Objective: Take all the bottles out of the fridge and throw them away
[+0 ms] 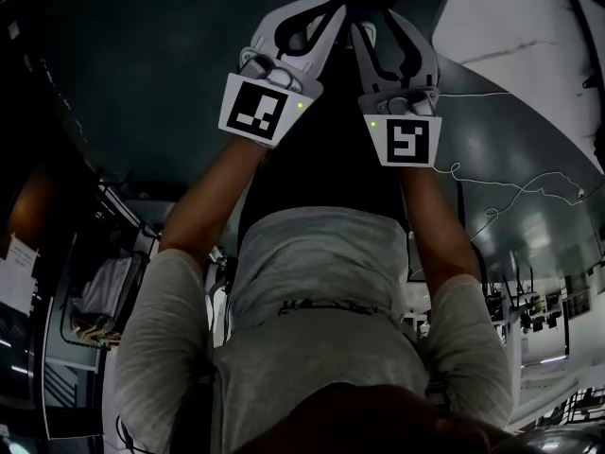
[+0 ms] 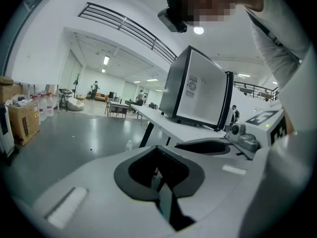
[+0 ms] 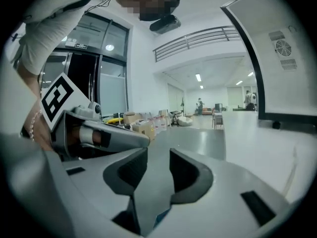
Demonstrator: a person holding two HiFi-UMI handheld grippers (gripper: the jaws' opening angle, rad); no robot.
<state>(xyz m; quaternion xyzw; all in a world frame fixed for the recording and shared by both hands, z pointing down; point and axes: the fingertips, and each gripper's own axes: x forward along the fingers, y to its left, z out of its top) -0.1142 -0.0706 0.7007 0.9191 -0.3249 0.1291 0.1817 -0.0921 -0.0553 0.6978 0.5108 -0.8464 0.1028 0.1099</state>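
Fridge (image 2: 195,90): boxy, smooth pale panel

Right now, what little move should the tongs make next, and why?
Probably bring both tongs closer to the fridge on the white table. The left tongs are shut and the right tongs are open. Neither holds anything, and both are well away from the fridge, so nothing can be taken out yet.
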